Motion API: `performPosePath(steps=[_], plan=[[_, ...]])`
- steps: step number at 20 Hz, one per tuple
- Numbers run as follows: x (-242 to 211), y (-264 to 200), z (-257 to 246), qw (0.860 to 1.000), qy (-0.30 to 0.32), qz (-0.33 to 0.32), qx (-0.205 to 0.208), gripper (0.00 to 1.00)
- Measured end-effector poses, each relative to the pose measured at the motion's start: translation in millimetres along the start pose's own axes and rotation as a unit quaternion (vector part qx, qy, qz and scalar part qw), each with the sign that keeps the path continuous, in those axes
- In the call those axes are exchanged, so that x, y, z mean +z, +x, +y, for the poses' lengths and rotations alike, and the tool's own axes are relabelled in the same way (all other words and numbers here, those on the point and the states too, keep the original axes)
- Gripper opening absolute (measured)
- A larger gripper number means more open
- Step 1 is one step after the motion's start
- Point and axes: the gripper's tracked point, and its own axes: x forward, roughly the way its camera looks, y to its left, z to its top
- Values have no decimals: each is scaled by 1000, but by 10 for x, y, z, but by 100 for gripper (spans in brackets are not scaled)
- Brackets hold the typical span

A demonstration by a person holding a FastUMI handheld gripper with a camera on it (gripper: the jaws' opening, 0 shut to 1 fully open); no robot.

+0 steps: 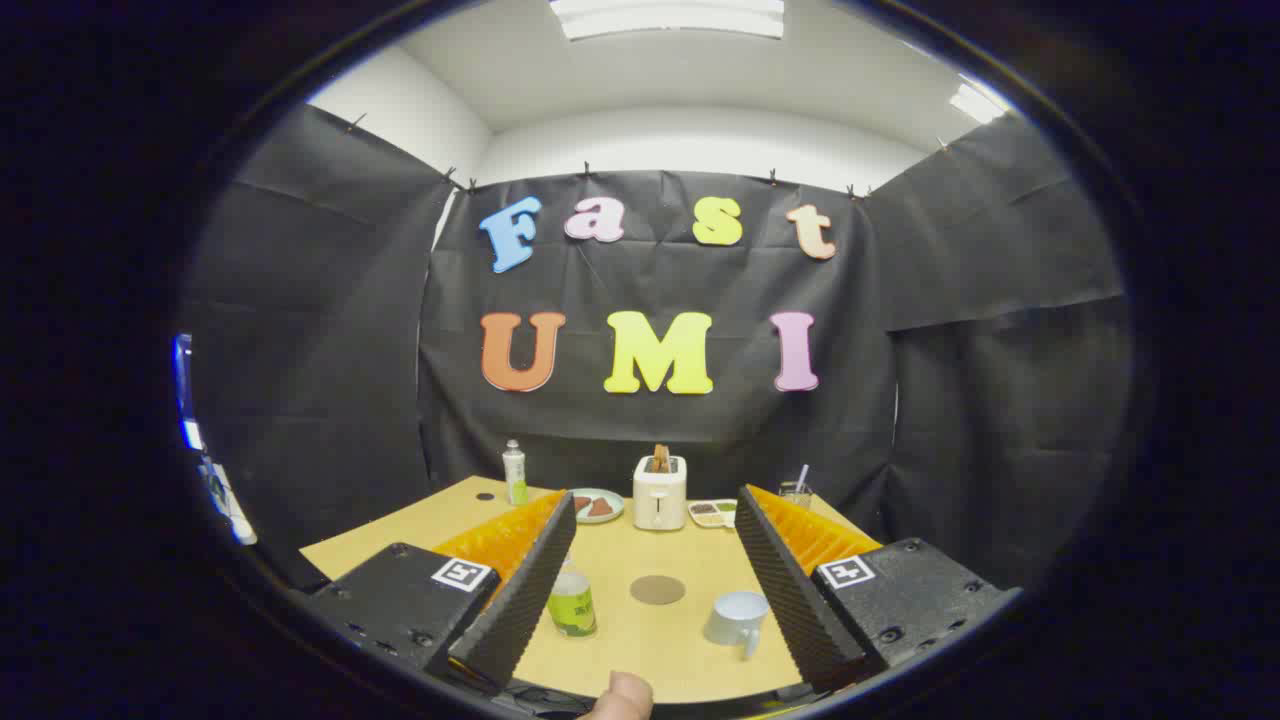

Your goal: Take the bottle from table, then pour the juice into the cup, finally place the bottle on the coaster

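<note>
bottle (572, 603) stands upright on the counter (640, 650), near, just beside the inner face of the left finger (520, 590) of the tongs (650, 590), partly hidden behind it. green label, pale clear body, cap not visible.

tongs: spread wide, holding nothing; both fingers dark with ribbed, sawtooth-textured pads, orange ridged backs.

step in hand, by judgement: the first one, taking the bottle; nothing grasped yet. next move calls for shifting left so the bottle sits midway between the fingers, then advancing and closing on its body below the neck, kept upright.

cup (738, 618): white mug, smooth, glossy, handle toward the near side, close to the right finger (790, 585). coaster (657, 589): flat round disc, dull brown, between bottle and cup, slightly farther.

far end of counter: white toaster (659, 493), boxy with rounded corners; plate (598, 505); second small bottle (514, 473); glass with straw (797, 490). counter top is light wood, matte. a fingertip (620, 697) shows at the near edge.
</note>
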Motion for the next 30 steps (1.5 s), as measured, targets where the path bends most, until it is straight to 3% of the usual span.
performPosePath(steps=[20,30], plan=[[-188,0,-6,1000,6,10,-26,100],[-529,465,328,999,1,42,-11,100]])
